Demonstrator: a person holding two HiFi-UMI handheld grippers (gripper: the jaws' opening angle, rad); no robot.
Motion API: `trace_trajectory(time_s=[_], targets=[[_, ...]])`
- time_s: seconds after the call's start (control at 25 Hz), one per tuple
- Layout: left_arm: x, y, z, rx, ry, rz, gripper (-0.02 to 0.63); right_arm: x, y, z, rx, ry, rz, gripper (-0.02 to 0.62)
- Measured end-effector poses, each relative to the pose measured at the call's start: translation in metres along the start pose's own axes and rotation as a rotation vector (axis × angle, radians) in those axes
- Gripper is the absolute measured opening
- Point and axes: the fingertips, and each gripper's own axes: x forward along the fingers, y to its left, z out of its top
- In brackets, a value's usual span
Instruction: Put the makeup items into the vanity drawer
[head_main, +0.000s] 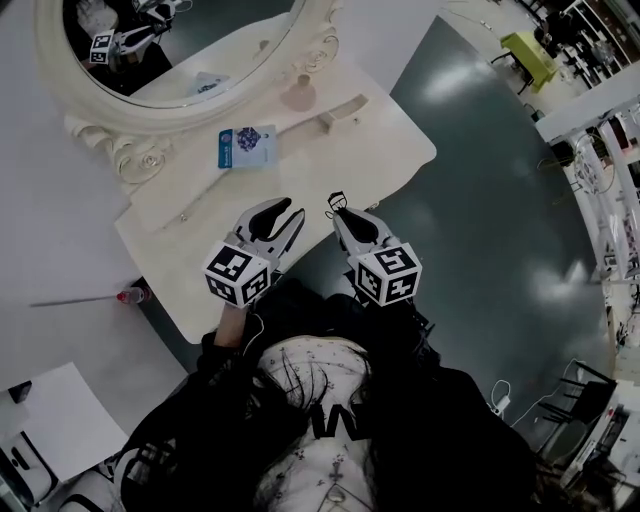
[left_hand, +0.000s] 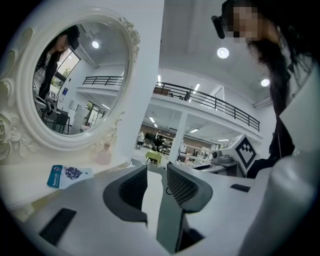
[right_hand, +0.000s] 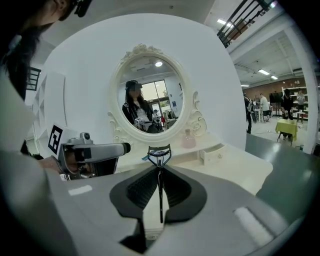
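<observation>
A black eyelash curler (head_main: 335, 201) sticks out forward from my right gripper (head_main: 339, 216), whose jaws are shut on its handles; in the right gripper view the eyelash curler (right_hand: 159, 155) stands upright between the pads of the right gripper (right_hand: 160, 169). My left gripper (head_main: 283, 214) hovers beside it over the vanity's front edge, open and with nothing in it; the left gripper (left_hand: 156, 171) shows a clear gap between its pads. A blue packet (head_main: 245, 146) lies on the white vanity top (head_main: 380, 150). Near the mirror sits a small drawer (right_hand: 212, 154).
An ornate oval mirror (head_main: 170, 50) stands at the back of the vanity. A pink bottle (head_main: 298, 96) sits by the mirror's foot, left of the small drawer. On the floor at the left lies a red-capped bottle (head_main: 130, 295). Green-grey floor stretches to the right.
</observation>
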Motion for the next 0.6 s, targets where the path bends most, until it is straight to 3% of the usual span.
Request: trace_trajectory(time_s=[0.24,0.6], targets=[[-0.01,0.008,-0.005,-0.016,0.006,0.007,0.123,0.015,-0.001,0.001,-0.005,0.03,-0.003,0.04],[-0.035,0.037,-0.002,-0.059,-0.045,0.146,0.123,0.051,0.019,0.006,-0.06,0.08,0.119,0.04]])
